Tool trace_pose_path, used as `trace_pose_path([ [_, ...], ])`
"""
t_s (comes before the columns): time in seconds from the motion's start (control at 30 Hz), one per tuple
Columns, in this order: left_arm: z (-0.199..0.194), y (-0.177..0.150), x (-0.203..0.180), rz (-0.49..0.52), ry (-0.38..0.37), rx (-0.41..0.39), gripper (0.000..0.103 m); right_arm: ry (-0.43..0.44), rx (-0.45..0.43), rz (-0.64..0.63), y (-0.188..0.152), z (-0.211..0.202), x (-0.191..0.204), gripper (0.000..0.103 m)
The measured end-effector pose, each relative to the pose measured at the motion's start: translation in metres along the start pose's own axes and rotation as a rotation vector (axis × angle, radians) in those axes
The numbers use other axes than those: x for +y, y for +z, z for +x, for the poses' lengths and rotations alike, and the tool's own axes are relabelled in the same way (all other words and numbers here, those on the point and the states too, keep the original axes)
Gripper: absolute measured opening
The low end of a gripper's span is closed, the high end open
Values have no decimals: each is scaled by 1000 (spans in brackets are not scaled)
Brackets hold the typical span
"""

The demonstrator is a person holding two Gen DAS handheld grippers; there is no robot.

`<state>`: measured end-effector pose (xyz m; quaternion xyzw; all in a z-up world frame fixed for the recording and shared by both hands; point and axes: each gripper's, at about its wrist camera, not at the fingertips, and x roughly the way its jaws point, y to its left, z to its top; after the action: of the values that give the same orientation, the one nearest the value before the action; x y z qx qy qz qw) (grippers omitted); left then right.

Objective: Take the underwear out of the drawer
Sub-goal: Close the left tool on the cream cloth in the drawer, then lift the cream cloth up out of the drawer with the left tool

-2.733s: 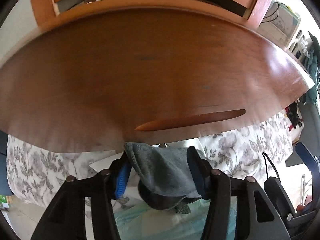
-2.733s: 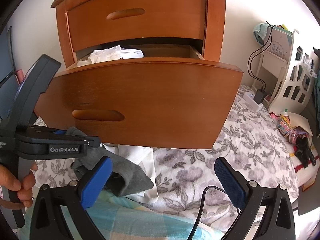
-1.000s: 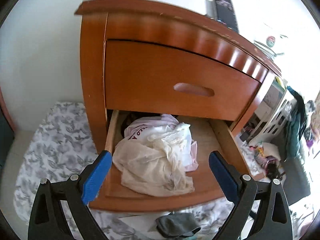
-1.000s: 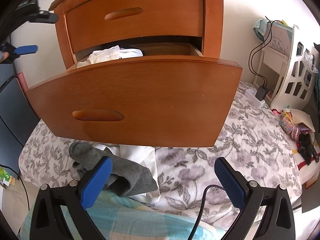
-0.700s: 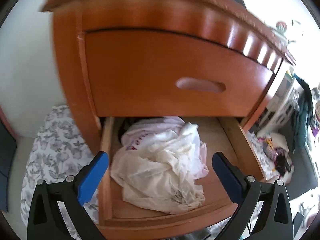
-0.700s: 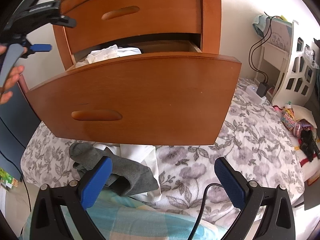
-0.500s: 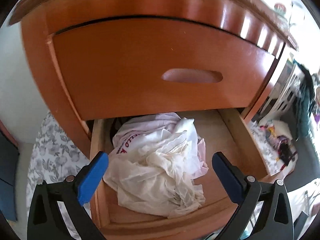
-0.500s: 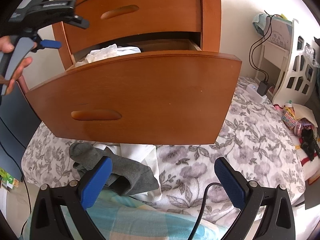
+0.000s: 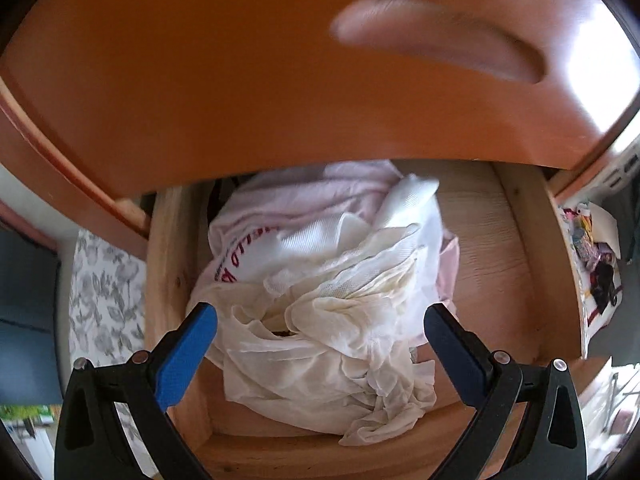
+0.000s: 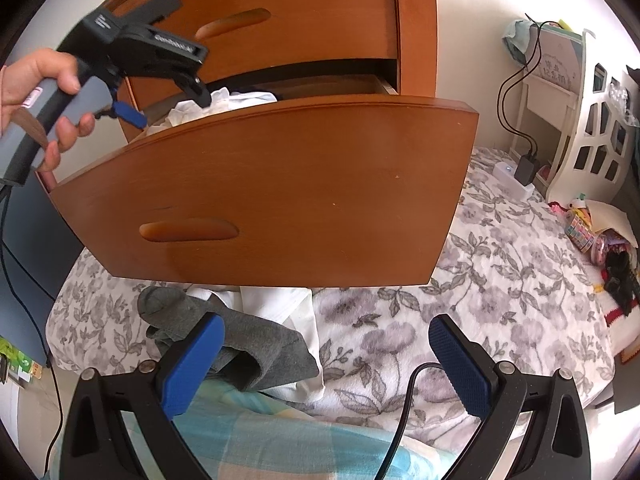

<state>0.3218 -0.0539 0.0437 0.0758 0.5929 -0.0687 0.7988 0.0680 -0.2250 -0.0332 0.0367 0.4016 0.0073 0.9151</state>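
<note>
— Where is your left gripper [image 9: 320, 328] right now?

— I hold it over the open drawer [image 9: 480, 248], pointing down into it. Its two blue pads [image 9: 186, 354] stand wide apart with nothing between them; the crumpled cream-white underwear [image 9: 332, 340] lies just below, and I cannot tell whether the pads touch the cloth. From the right wrist view you can see my hand [image 10: 48, 96] around the grey handle, with the black fingers dipping over the drawer's rim.

— What else is in the drawer?

— A pale pink garment with red lettering [image 9: 256, 236] sits behind and partly under the white pile, toward the back left. The right part of the wooden drawer floor is bare. Something dark shows at the back left corner, too hidden for me to say what it is.

— And the closed drawer above?

— Its front [image 9: 240, 80] fills the top of the left wrist view, with the recessed handle blurred.

— Your right gripper [image 10: 326, 360]?

— Spread wide as well, holding nothing. It hangs low in front of the nightstand [image 10: 412, 24], beneath the pulled-out drawer front. Under it a grey garment [image 10: 240, 344] lies on a white one [image 10: 280, 304], both on the flowered blanket [image 10: 500, 300], with a light blue checked cloth [image 10: 280, 448] nearest the camera. A black cable [image 10: 404, 408] runs up between the right fingers.
</note>
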Motion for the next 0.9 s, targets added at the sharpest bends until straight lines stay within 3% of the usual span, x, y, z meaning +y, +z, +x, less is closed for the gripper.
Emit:
trace_pose_path([
  [0.33,18,-5,9,-34,61,63,100,2,1,2,0,1,0,103],
  [0.53,26,-14,24,-60,25,87,71,2,1,3,-1,0,0,103],
  [0.67,22,-19,30,-62,-16,75,40,2,2,3,0,1,0,103],
  [0.73,17,-21,32,-64,-18,58,32,2,0,3,0,0,0,103],
  [0.8,14,-22,37,-73,-22,43,18,2,2,3,0,1,0,103],
  [0.9,11,-25,48,-94,-37,27,11,2,2,2,0,0,0,103],
])
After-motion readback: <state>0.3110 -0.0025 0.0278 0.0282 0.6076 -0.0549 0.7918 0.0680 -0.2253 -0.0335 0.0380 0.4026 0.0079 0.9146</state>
